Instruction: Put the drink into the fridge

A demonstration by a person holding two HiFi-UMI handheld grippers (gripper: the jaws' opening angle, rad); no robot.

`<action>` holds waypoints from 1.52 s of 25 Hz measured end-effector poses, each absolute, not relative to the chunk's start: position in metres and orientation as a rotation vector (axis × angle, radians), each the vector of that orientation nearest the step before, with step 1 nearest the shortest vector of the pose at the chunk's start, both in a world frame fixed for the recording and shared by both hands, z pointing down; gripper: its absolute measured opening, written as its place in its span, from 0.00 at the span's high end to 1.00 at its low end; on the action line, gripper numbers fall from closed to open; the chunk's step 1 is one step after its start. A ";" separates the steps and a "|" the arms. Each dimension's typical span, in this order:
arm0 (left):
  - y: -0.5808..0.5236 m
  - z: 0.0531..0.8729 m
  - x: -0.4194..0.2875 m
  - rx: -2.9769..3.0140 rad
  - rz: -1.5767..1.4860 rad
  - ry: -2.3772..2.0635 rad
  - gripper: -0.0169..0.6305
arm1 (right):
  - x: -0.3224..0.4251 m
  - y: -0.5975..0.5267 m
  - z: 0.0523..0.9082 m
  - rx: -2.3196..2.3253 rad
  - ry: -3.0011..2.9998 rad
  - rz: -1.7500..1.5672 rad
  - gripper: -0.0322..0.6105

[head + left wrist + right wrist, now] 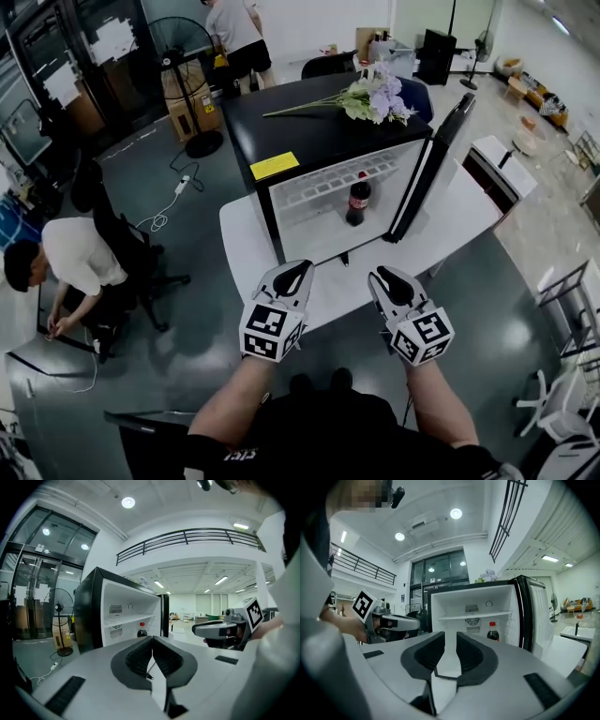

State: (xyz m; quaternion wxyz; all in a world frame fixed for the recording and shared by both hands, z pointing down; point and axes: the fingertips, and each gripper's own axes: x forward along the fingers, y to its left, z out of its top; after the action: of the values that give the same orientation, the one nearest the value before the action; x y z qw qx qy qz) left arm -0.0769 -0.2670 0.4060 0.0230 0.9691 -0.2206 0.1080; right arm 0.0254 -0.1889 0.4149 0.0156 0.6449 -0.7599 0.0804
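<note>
A cola bottle with a red cap stands upright on the floor of the small black fridge, whose door hangs open to the right. The bottle also shows in the left gripper view, and in the right gripper view the bottle stands under the white shelf. My left gripper is held in front of the fridge, jaws shut and empty. My right gripper hovers beside it, a small gap between its jaws and nothing in them. Neither gripper touches the bottle.
The fridge stands on a white table. Artificial flowers and a yellow note lie on its top. A person crouches by an office chair at left. A standing fan and another person are at the back.
</note>
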 end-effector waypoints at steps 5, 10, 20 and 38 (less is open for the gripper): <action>-0.264 0.398 -0.109 3.021 0.312 -0.609 0.95 | -0.012 -0.179 0.400 2.023 -2.371 0.201 0.86; -0.267 0.392 -0.125 3.023 0.272 -0.592 0.95 | -0.029 -0.165 0.386 2.044 -2.385 0.205 0.89; -0.255 0.389 -0.125 2.998 0.281 -0.724 0.95 | -0.006 -0.135 0.351 2.047 -2.535 0.146 0.93; -0.237 0.370 -0.053 2.980 0.226 -0.847 0.95 | 0.084 -0.107 0.369 2.007 -2.447 0.130 0.93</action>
State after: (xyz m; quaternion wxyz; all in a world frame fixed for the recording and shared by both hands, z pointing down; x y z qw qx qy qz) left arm -0.0528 -0.2368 0.3697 0.0175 0.9592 -0.2725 0.0727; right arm 0.0837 -0.1068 0.3685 -0.0128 0.6335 -0.7725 0.0411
